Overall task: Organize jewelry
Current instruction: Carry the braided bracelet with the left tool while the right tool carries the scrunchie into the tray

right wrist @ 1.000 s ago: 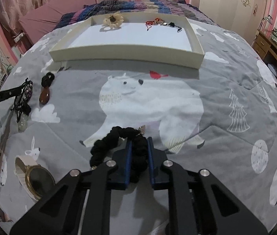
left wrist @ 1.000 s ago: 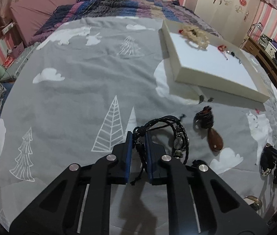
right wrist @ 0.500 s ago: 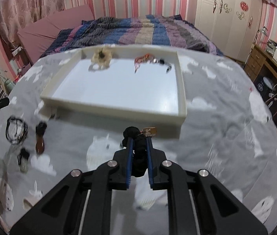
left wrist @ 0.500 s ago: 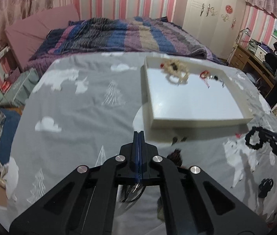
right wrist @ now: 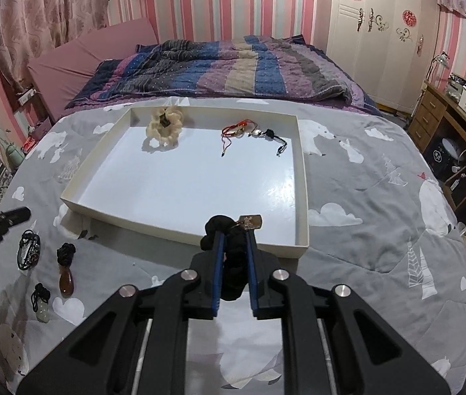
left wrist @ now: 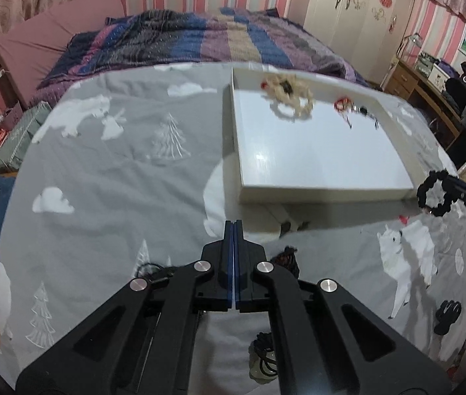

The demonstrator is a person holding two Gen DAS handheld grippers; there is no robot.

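Right wrist view shows my right tongs [right wrist: 235, 247] pinching a black ruffled hair tie [right wrist: 233, 263] with a small metal tag on it. I hold it up in the air, just in front of the near wall of the white tray [right wrist: 180, 230]. It is not in the tray yet.

Two groups of things lie inside the tray already, both at the far end. One is a cream fluffy hair tie [right wrist: 164, 125]. The other is a red string bracelet [right wrist: 234, 131] with a small black corded charm [right wrist: 270, 135] right beside it. So I think that part of the job is done.

My left tongs [left wrist: 234, 250] are squeezed all the way closed, with nothing between them. They hang over the grey bed cover [left wrist: 117, 181], near the tray's front corner.

More things wait on the bed cover, to the left of the tray. I see a black cord bracelet [right wrist: 28, 251], a brown drop pendant [right wrist: 66, 278] with a black knot on top, and a pale stone charm [right wrist: 42, 306] on a black cord.

I think I am less than halfway. The hair tie in my right tongs needs to go over the wall and down into the tray. Then at least three small things on the bed are left to pick up. They are thin and floppy, so I think they may be hard to pinch.
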